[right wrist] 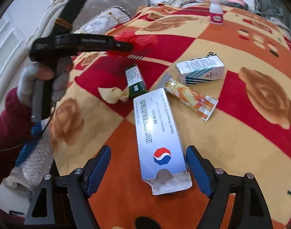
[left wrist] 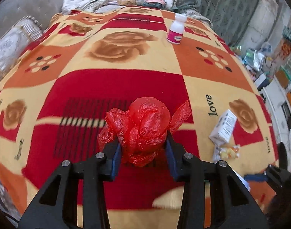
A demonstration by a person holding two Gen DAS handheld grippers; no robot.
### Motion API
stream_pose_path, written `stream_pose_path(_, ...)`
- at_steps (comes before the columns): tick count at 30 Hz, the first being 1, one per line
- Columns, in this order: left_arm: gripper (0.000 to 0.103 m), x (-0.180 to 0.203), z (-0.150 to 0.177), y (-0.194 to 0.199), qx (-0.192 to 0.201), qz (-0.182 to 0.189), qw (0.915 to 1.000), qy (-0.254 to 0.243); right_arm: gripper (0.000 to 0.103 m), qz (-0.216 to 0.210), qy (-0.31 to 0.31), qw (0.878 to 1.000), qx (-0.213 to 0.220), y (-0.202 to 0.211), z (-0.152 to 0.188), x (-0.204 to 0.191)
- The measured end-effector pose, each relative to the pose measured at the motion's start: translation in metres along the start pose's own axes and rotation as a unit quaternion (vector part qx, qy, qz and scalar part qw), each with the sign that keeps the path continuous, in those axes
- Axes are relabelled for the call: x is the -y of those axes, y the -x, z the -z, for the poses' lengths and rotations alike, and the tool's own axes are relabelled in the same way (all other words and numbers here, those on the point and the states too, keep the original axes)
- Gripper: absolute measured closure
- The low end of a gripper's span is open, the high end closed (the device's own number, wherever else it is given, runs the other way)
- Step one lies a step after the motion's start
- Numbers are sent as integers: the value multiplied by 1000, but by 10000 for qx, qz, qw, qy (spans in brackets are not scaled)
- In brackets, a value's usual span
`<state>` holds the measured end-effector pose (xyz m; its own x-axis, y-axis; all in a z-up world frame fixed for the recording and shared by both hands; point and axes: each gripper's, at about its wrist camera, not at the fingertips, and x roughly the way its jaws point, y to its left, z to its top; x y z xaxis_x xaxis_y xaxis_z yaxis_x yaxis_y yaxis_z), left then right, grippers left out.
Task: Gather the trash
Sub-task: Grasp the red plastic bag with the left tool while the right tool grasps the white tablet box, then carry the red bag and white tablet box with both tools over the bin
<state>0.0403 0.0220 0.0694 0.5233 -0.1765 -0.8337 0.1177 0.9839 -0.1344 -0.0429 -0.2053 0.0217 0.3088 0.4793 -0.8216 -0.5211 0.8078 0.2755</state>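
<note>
On patterned blanket [left wrist: 126, 80] w/ pillows behind: left tongs [left wrist: 143, 145] clamped on red bag [left wrist: 145, 126]; right tongs [right wrist: 148, 169] apart.

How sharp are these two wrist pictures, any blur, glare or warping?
Left wrist view: heavy fisheye bulge bends the blanket; the red plastic bag is sharp, the frame edges smear. Right wrist view: the left gripper is motion-blurred, the long medicine box is crisp with mild sheen; soft daylight, no hard shadows.
</note>
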Motion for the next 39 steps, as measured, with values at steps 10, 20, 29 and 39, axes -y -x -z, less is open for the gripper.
stream_pose_path(10, 64, -1, 51, 52, 230, 108, 9991, 334, 50, 862, 291, 9958, 80, -31, -25, -14)
stream_pose_path(20, 64, 46, 82, 67, 338, 420, 9984, 174, 53, 1072, 32, 9933, 438, 13, 17, -12)
stream_pose_path(29, 64, 124, 100, 60, 284, 735, 9966, -257, 53, 1295, -581, 9875, 685, 61, 56, 14)
stream_pose_path(39, 64, 182, 112, 59, 300, 840, 9938, -659, 53, 1566, -923, 9786, 961, 101, 82, 39)
